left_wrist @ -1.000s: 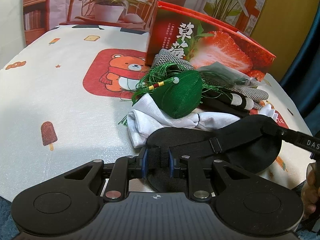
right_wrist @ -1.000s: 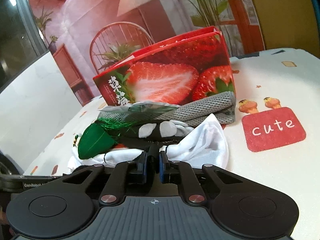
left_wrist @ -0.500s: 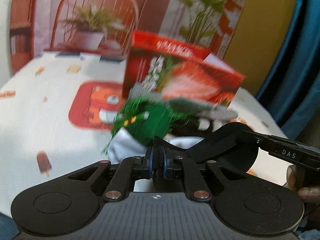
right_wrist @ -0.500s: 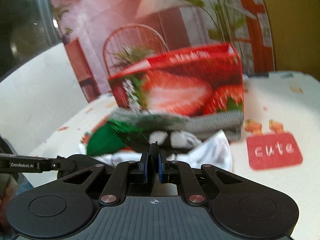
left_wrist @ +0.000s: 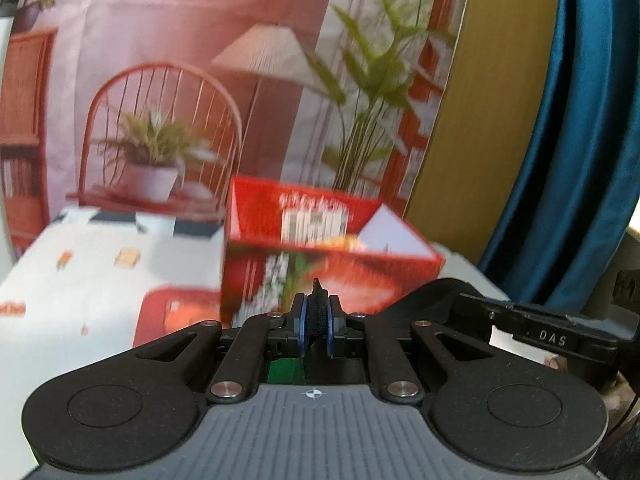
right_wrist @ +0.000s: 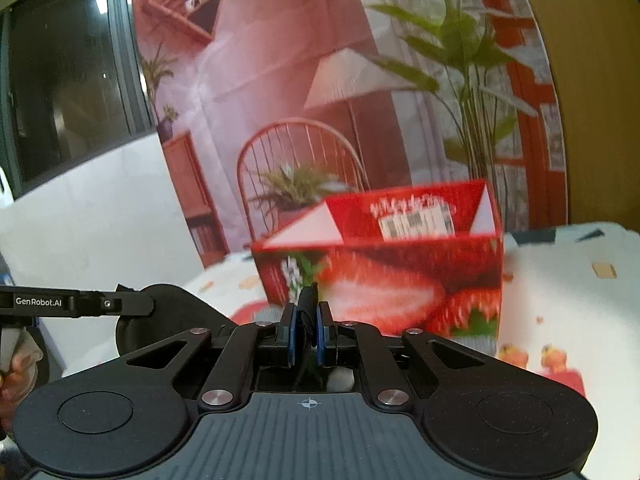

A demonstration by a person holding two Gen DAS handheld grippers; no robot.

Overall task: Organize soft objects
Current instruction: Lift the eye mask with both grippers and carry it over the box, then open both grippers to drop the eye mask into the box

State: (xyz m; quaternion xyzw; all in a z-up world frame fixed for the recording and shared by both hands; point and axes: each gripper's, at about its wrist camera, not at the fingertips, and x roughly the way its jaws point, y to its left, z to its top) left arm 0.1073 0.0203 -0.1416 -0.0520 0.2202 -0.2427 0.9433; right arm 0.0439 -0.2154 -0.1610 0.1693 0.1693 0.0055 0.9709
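Left wrist view | left gripper (left_wrist: 317, 320) and right gripper (right_wrist: 307, 334) jaws clamped on black eye mask (left_wrist: 434, 300), raised before strawberry box (left_wrist: 320, 256) | next: carry over box opening, release.

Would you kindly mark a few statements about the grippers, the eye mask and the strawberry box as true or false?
1. The left gripper is shut on the black eye mask strap. True.
2. The right gripper has wide-open jaws. False: they are closed on black strap.
3. The strawberry box is open at the top. True.
4. The strawberry box lies flat on its side. False: it stands upright on the tablecloth.
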